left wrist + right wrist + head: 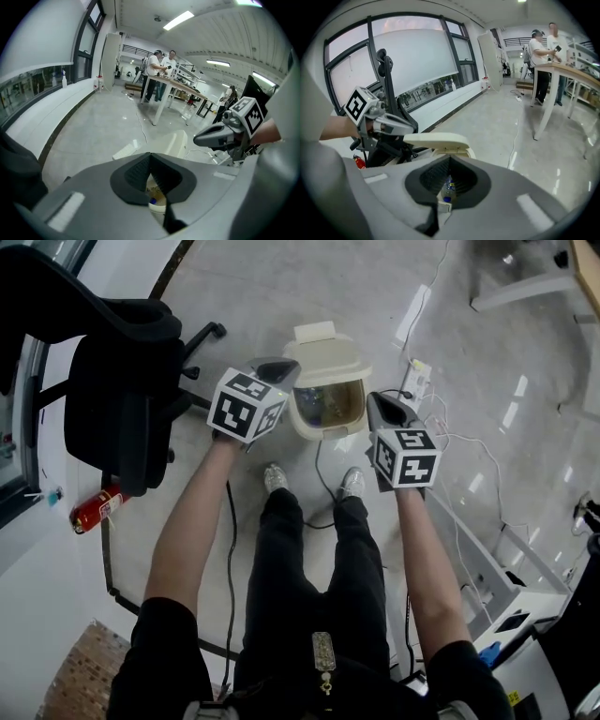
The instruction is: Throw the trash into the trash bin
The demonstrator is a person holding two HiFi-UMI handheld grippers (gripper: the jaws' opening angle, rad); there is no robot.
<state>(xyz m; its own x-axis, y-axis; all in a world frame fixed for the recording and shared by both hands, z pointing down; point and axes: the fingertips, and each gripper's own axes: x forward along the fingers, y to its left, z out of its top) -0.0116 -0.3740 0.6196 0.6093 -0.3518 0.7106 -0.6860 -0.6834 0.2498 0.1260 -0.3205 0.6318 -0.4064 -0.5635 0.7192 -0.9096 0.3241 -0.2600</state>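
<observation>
Premises read as a large open-plan lab or workshop hall. Grey polished floor (pixel 103 126) runs wall to wall under a vaulted ceiling with strip lights (pixel 178 19). Long white workbenches (pixel 176 86) stand in rows, with people (pixel 157 63) working on their feet at one. Tall windows (pixel 412 51) with a blind line one side; a railed upper level (pixel 136 48) shows at the far end. Noted on the floor: office chair (pixel 112 390), fire extinguisher (pixel 94 510) lying flat, power strip (pixel 417 371), loose cables (pixel 459 442), bin (pixel 326 360).
</observation>
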